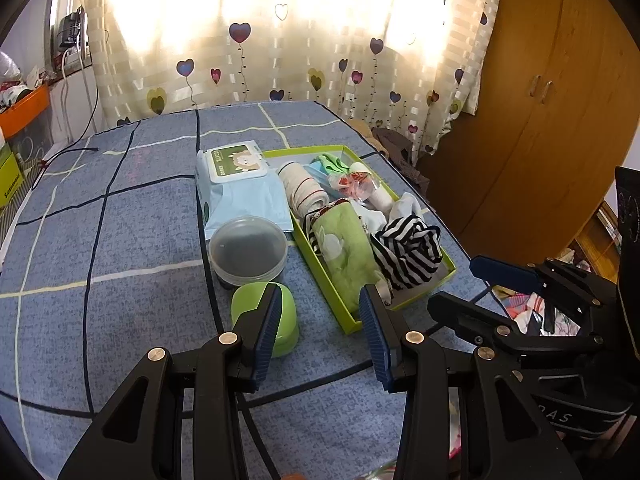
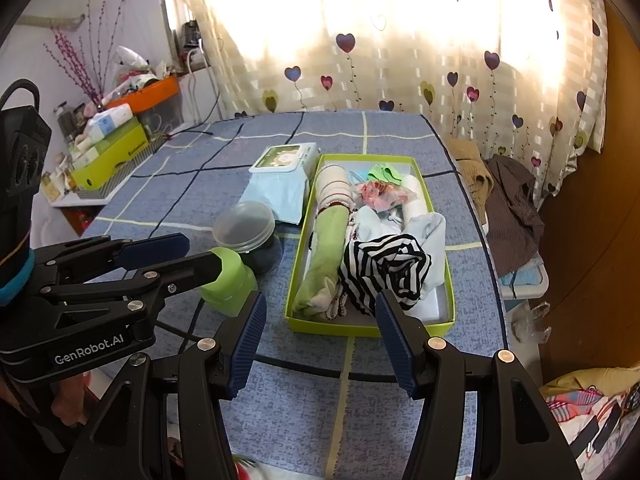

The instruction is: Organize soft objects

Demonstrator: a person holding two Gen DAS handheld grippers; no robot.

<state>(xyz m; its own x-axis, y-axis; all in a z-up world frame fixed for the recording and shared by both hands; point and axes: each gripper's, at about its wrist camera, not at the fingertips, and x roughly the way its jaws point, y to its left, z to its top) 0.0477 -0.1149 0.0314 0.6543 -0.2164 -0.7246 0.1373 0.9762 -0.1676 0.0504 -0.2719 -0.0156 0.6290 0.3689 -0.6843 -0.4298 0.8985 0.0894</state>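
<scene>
A lime-green box (image 1: 347,323) (image 2: 332,327) lies on the blue checked tablecloth (image 1: 120,240). It holds a black-and-white striped cloth (image 1: 408,254) (image 2: 384,268), a rolled green towel (image 1: 344,252) (image 2: 324,248), a cream roll with red stripes (image 1: 304,192) and white socks. My left gripper (image 1: 320,292) (image 2: 202,250) hovers open and empty above the box's near left corner. My right gripper (image 2: 320,300) (image 1: 454,284) is open too, empty, just short of the box's near end.
Left of the box lie a wet-wipes pack (image 1: 236,184) (image 2: 280,184), a clear lidded tub (image 1: 248,248) (image 2: 244,228) and a small green case (image 1: 288,320) (image 2: 230,284). Clothes (image 2: 512,200) are heaped beyond the table's right edge. A wooden wardrobe (image 1: 540,120) stands at the right, and cluttered shelves (image 2: 120,140) at the left.
</scene>
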